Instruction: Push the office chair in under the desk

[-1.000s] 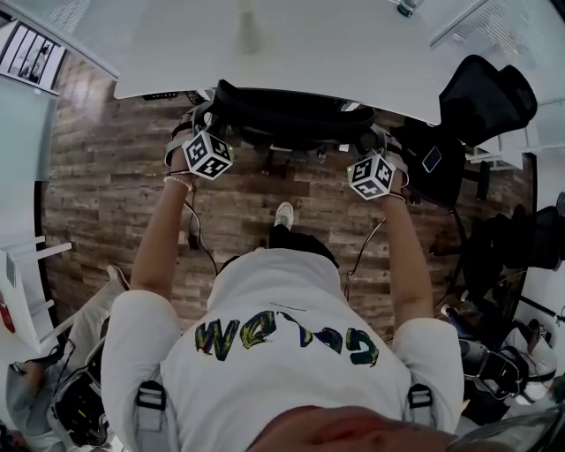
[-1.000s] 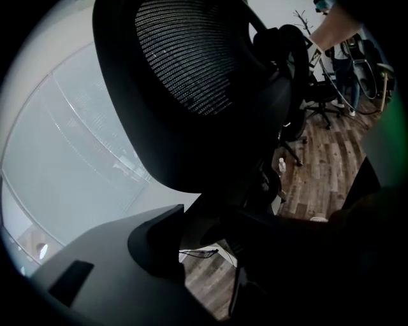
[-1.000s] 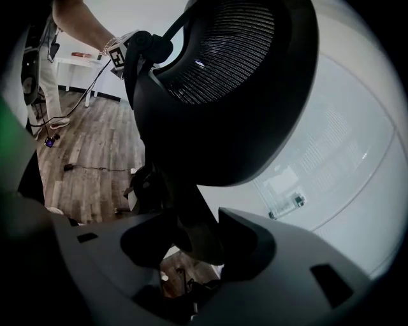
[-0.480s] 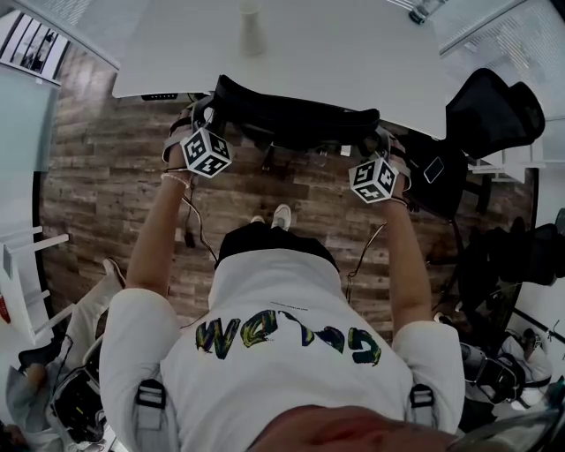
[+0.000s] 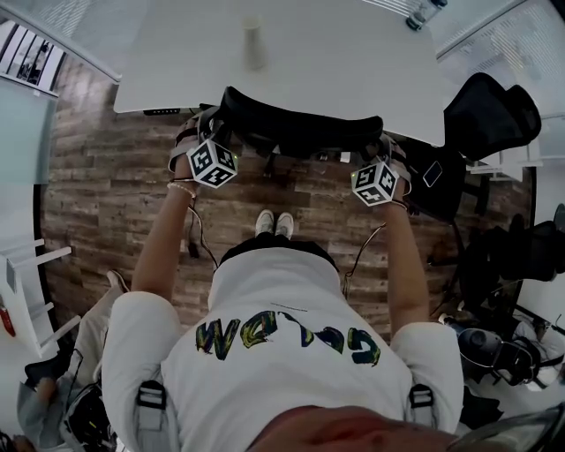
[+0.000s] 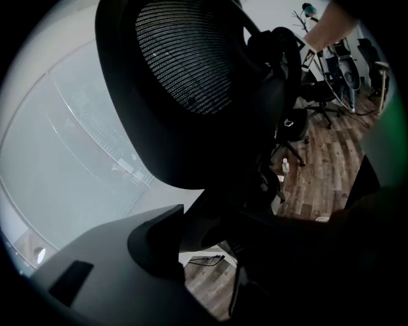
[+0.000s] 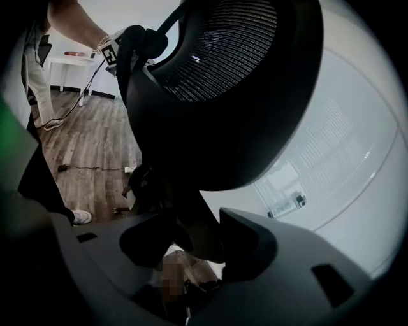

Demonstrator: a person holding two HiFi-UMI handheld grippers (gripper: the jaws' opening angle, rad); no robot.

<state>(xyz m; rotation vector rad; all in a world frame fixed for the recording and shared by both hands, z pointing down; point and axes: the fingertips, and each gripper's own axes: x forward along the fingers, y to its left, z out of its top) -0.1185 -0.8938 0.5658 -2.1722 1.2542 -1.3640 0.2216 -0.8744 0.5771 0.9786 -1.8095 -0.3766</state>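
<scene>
The black mesh-backed office chair (image 5: 300,128) stands at the near edge of the white desk (image 5: 335,62), its seat hidden beneath the top. My left gripper (image 5: 205,128) grips the left edge of the chair back, and my right gripper (image 5: 387,148) grips the right edge. In the left gripper view the chair's mesh back (image 6: 191,57) towers over the left gripper (image 6: 210,235), whose jaws close around the dark frame. In the right gripper view the chair back (image 7: 223,51) fills the top; its frame runs between the jaws of the right gripper (image 7: 194,242), which are opening slightly.
A second black chair (image 5: 490,101) stands at the desk's right end. A paper cup (image 5: 254,40) and a bottle (image 5: 422,13) sit on the desk. White shelving (image 5: 22,291) lies at the left; dark equipment (image 5: 503,353) crowds the right. The person's shoes (image 5: 274,222) rest on the wood floor.
The chair and both grippers have moved forward toward the desk, so the chair back lies closer to its edge. The person's feet have come together behind it.
</scene>
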